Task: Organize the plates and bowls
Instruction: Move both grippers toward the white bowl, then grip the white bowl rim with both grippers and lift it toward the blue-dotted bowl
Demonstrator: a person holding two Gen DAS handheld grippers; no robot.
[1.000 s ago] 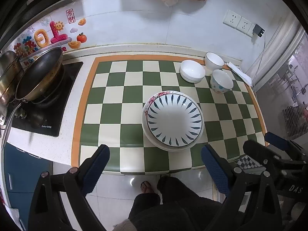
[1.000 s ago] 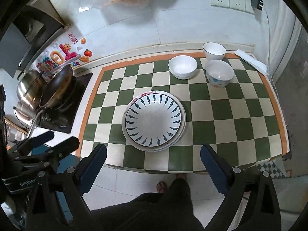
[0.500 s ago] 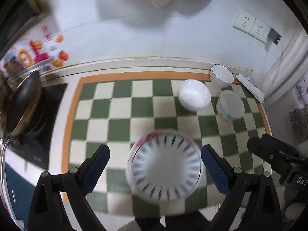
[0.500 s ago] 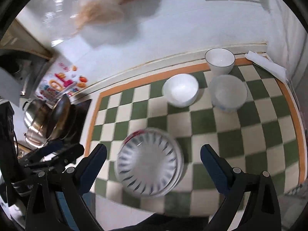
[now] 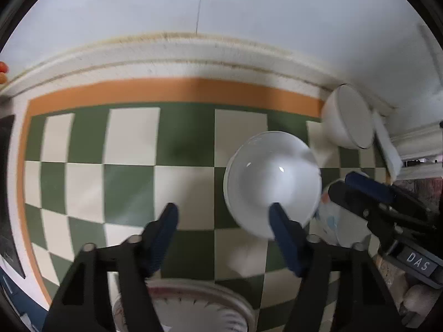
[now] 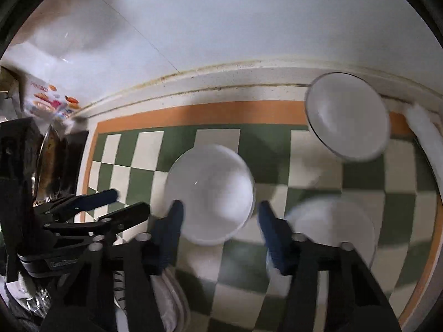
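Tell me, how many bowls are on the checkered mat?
3: a plain white bowl in the middle, a dark-rimmed bowl at the back by the wall, and a blurry bowl nearest on the right.

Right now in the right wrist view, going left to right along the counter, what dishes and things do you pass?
Wok on the stove → left claw → plain white bowl → dark-rimmed bowl by the wall → folded white cloth.
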